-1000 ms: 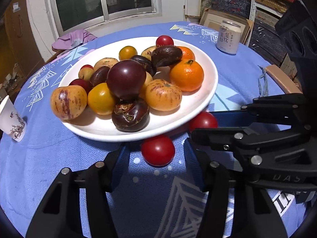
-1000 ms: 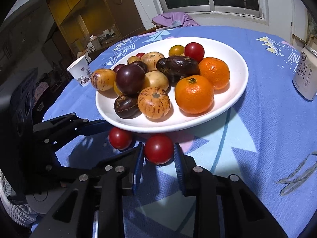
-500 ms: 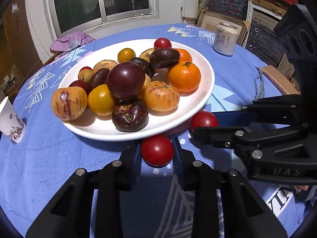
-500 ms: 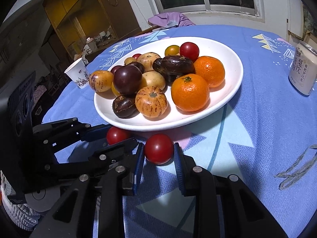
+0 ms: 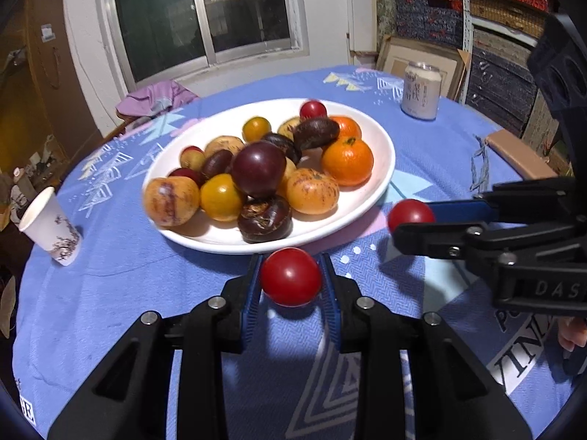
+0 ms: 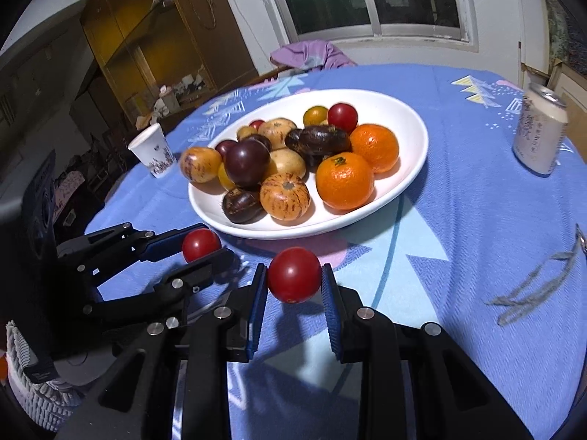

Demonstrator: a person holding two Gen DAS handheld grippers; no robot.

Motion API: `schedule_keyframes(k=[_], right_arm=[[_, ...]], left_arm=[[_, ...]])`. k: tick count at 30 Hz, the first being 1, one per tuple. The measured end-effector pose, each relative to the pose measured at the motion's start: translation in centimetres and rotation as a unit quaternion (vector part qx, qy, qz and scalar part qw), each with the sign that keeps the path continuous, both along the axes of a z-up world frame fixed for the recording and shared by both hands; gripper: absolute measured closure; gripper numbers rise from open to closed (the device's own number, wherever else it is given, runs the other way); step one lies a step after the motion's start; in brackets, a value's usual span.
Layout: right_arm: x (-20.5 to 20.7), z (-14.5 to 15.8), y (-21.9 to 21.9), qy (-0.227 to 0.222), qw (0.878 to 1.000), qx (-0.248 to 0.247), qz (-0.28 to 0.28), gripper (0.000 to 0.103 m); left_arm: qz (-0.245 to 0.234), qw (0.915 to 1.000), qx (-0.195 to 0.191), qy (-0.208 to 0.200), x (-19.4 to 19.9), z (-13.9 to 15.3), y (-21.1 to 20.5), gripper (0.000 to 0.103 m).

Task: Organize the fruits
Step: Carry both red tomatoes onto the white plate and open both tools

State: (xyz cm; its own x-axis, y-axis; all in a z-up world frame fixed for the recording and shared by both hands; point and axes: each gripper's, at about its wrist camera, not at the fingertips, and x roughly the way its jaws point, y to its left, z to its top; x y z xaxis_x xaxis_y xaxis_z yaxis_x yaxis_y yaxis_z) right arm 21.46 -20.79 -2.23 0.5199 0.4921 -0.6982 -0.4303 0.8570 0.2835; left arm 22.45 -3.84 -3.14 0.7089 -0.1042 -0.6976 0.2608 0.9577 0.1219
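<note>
Grasp step: left tongs (image 5: 291, 278) and right tongs (image 6: 293, 278) each pinch a small round red tomato (image 5: 291, 276) (image 6: 293, 274) beside the white oval plate (image 5: 381, 168); next, judging, lift over rim, release.

I'm looking into a lived-in home: a bench (image 5: 110, 293) under a blue patterned cloth, a window (image 5: 205, 11), a wooden cabinet (image 6: 157, 44), and stacked textiles (image 5: 477, 18) on shelves.
</note>
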Motion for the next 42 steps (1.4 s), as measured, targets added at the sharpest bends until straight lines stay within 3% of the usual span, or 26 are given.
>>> schedule_keyframes(k=[9, 17, 23, 27, 29, 30, 31, 33, 39, 42], right_arm=[[-3.4, 2.8, -1.8, -0.049, 0.998, 0.027, -0.032, 0.073], [1.6, 5.6, -0.2, -0.076, 0.996, -0.007, -0.056, 0.073], [6.3, 4.4, 3.7, -0.099, 0.990, -0.071, -0.065, 0.073], [7.6, 3.4, 4.5, -0.103, 0.989, -0.082, -0.070, 0.072], [7.8, 3.1, 4.7, -0.111, 0.987, -0.096, -0.072, 0.058], [7.8, 3.0, 4.7, -0.116, 0.985, -0.101, -0.073, 0.053], [7.7, 3.1, 4.6, -0.122, 0.984, -0.103, -0.077, 0.040], [7.2, 3.4, 4.5, -0.139, 0.981, -0.106, -0.083, 0.036], [5.9, 4.3, 3.9, -0.142, 0.982, -0.094, -0.086, 0.033], [4.5, 4.6, 3.4, -0.145, 0.981, -0.088, -0.094, 0.025]], left_arm=[[0.032, 0.9976, -0.007, -0.061, -2.7, 3.6, 1.7, 0.073], [0.050, 0.9957, -0.007, -0.077, 1.6, 6.2, 2.6, 0.073], [0.073, 0.9958, -0.017, -0.053, 7.0, 4.8, 3.5, 0.073], [0.077, 0.9964, -0.017, -0.031, 9.8, 3.1, 3.6, 0.072], [0.080, 0.9963, -0.016, -0.029, 10.4, 2.5, 3.6, 0.072], [0.083, 0.9958, -0.018, -0.033, 10.6, 2.3, 3.7, 0.069], [0.088, 0.9953, -0.018, -0.036, 10.7, 2.2, 3.7, 0.063], [0.100, 0.9936, -0.017, -0.049, 10.6, 2.4, 4.0, 0.036], [0.103, 0.9930, -0.018, -0.056, 9.5, 3.0, 4.3, 0.029], [0.102, 0.9926, -0.017, -0.063, 7.9, 3.7, 4.3, 0.020]])
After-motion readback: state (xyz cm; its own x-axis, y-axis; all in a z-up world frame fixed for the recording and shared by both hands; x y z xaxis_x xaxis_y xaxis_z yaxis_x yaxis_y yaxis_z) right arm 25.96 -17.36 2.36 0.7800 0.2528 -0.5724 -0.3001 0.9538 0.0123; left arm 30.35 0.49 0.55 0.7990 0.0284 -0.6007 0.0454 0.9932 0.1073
